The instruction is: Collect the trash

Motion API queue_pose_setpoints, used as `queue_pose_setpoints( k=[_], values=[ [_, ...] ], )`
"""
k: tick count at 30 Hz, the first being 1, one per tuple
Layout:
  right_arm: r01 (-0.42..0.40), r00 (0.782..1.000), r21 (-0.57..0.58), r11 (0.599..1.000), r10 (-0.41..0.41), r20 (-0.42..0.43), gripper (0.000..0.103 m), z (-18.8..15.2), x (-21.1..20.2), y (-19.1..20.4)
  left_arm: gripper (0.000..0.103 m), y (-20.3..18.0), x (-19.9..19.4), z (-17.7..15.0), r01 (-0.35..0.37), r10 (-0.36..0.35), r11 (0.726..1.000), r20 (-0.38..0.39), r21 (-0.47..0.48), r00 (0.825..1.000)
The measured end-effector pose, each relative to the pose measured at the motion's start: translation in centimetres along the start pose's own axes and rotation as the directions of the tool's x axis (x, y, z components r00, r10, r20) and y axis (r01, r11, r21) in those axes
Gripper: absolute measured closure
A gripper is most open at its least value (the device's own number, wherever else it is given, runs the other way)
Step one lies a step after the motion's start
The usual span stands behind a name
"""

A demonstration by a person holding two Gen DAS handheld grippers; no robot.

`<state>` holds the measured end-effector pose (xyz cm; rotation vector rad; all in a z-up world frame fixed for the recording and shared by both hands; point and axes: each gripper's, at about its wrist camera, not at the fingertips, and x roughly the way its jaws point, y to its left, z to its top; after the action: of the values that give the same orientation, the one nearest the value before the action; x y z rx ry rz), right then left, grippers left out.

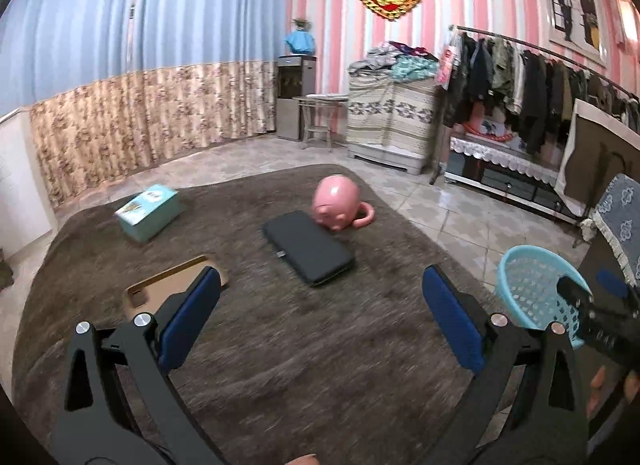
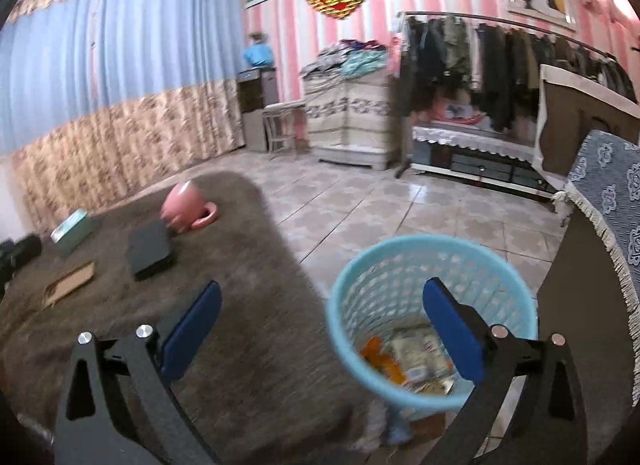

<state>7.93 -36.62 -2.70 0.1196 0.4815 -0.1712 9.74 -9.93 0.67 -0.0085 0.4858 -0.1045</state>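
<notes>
Both grippers hung with their jaws spread wide and nothing between the blue pads. Nearest the right gripper (image 2: 322, 323), a light blue mesh wastebasket (image 2: 400, 261) stood on the tiled floor just beside the edge of a brown shaggy cover (image 2: 256, 345), and the gripper's right finger overlapped the basket's mouth in that view. Trash (image 2: 404, 357) lay at the bottom of the basket: an orange wrapper and some pale packets, too blurred to name further.

The left gripper (image 1: 320, 313) hovered over the brown cover, with the same wastebasket (image 1: 524, 293) off to its right and the right gripper's black body partly in front of it. Just beyond the left finger lay a flat tan cardboard piece (image 1: 168, 281) with a cut-out hole. Farther along sat a closed black case (image 1: 308, 247), and right behind it a pink piggy-shaped mug (image 1: 338, 203) tipped on its side, touching or nearly touching the case. A teal box (image 1: 148, 211) rested well apart to the left. Beyond the cover stood floral-and-blue curtains (image 1: 140, 65), a cloth-draped cabinet (image 1: 388, 117) and a loaded clothes rail (image 1: 540, 77).
</notes>
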Motion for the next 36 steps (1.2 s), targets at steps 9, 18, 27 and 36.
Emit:
queue_pose_setpoints(
  k=[9,18,27,36],
  values=[
    [-0.056,0.998,-0.026,0.998,0.056,0.015,0.004,-2.9,-3.1,2.8,0.005,1.4,-2.4,-3.6,-0.060,0.060,0.998,0.027,0.002,0.998],
    [-0.007,0.998,-0.040,0.999,0.009,0.062,0.004,-2.7,-4.0,2.6,0.005,2.0,-3.1,-4.5,-0.056,0.057,0.998,0.052,-0.019,0.997],
    [-0.012,0.996,-0.023,1.000,0.014,0.084,0.004,-2.3,-4.2,2.2,0.005,1.6,-3.2,-5.6,-0.044,0.044,0.999,0.074,-0.007,0.996],
    [-0.017,0.996,-0.056,0.998,0.023,0.092,0.004,-2.3,-4.3,2.5,0.005,1.1,-3.4,-5.6,-0.044,0.044,0.999,0.099,0.002,0.994]
  ],
)
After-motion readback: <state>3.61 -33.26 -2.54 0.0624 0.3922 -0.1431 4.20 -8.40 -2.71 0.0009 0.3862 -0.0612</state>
